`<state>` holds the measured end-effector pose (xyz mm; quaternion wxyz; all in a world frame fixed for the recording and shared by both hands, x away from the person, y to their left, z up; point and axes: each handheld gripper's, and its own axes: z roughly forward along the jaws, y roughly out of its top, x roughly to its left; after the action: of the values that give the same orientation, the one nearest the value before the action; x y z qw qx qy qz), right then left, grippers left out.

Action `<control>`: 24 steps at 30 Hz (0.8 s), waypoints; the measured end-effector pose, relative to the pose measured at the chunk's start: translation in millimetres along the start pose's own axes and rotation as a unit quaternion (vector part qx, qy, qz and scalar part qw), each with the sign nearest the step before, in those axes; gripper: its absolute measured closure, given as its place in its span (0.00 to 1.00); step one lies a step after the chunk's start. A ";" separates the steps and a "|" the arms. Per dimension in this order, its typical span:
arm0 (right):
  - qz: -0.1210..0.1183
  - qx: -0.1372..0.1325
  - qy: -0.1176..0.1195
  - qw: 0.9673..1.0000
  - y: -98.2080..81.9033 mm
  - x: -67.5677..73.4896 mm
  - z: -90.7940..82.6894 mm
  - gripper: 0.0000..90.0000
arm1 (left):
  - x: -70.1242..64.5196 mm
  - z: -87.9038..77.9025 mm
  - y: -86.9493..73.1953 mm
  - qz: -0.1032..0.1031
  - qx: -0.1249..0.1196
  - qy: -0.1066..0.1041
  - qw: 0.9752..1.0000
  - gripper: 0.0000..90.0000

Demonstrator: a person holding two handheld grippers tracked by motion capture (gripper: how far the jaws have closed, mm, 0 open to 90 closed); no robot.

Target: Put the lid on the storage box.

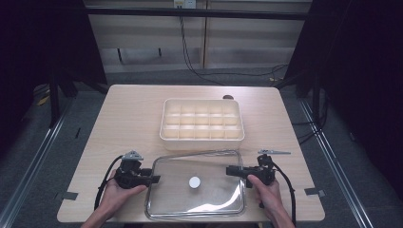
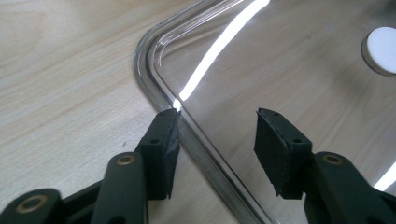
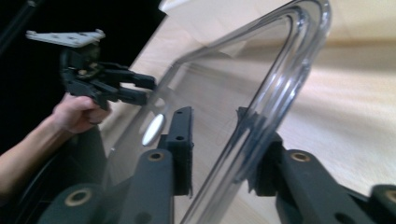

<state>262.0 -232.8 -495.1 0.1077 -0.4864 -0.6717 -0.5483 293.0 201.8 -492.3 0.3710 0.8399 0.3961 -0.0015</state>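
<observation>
The left gripper (image 1: 153,179) sat at the left edge of the clear lid (image 1: 209,194), its jaws spread wide and straddling the rim near a corner without pinching it; in the left gripper view one pad (image 2: 164,144) stood just outside the rim and the other over the clear panel, so that side was not yet gripped. The lid lay near the front of the table (image 1: 128,109), its white knob (image 1: 195,182) about central. Beyond it stood the divided box (image 1: 202,136), uncovered. The right gripper (image 1: 233,170) reached over the right edge, jaws also apart around the rim, and whether they touched it could not be told. Grasping, lifting and placing apparently all remained.
</observation>
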 end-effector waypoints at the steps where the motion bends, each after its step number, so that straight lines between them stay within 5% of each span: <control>1: -0.004 -0.002 0.000 1.000 0.2 0.7 -0.6 0.77 | 0.5 -0.1 0.1 -0.002 0.001 -0.004 1.000 0.52; 7: -0.012 -0.008 0.005 1.000 -0.3 1.3 -1.6 0.77 | 2.5 -3.5 -1.3 -0.022 0.000 0.005 1.000 0.38; 11: -0.020 -0.012 0.004 1.000 -0.1 2.6 -3.3 0.77 | 9.6 -6.4 -3.1 -0.039 -0.005 -0.014 0.999 0.34; 17: -0.049 -0.021 0.004 0.999 2.0 7.2 -8.9 0.77 | 10.0 -4.0 -2.0 -0.035 -0.008 -0.026 0.999 0.28; 22: -0.059 -0.024 0.006 0.998 2.9 9.1 -9.8 0.77 | 12.7 0.2 0.7 -0.053 -0.012 -0.062 0.997 0.31; 24: -0.065 -0.025 0.007 0.998 3.9 10.4 -10.1 0.77 | 11.6 2.6 2.4 -0.044 -0.010 -0.067 0.997 0.32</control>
<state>255.9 -236.1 -481.8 0.0646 -0.4403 -0.6868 -0.5746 303.4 206.9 -496.1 0.4045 0.8158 0.4072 -0.0707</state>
